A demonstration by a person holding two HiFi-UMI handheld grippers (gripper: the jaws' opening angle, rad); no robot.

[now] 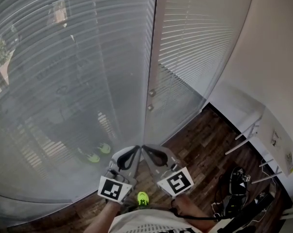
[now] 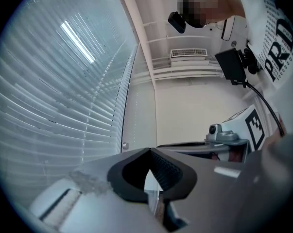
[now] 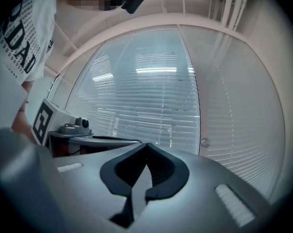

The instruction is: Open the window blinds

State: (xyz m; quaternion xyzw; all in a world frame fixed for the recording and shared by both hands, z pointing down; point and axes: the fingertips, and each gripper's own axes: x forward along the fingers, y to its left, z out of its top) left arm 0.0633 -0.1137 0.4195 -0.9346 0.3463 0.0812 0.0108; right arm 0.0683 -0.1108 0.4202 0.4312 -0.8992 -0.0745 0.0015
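The window blinds are seen lowered over the glass in two panels, one on each side of a pale upright window post. Left of the post, the slats are set so that dim outdoor shapes can be made out between them. Right of the post, the slats look brighter and more closed. Two small round knobs are fixed on the post, one just above the other.

The left gripper is held just below the foot of the post and slightly to its left. In the left gripper view its jaws are seen brought together at the tips, with nothing clamped between them. The right gripper is held just beside it, slightly right of the post's foot. Its jaws are likewise closed tip to tip on nothing. Neither gripper is seen touching the blinds or the post. The two marker cubes are turned toward the head camera.

A dark wooden floor is seen below and to the right of the post. A plain white wall rises well to the post's right, with a white metal rack and a tangle of black cables beneath it. A yellow-green shoe shows below the grippers.
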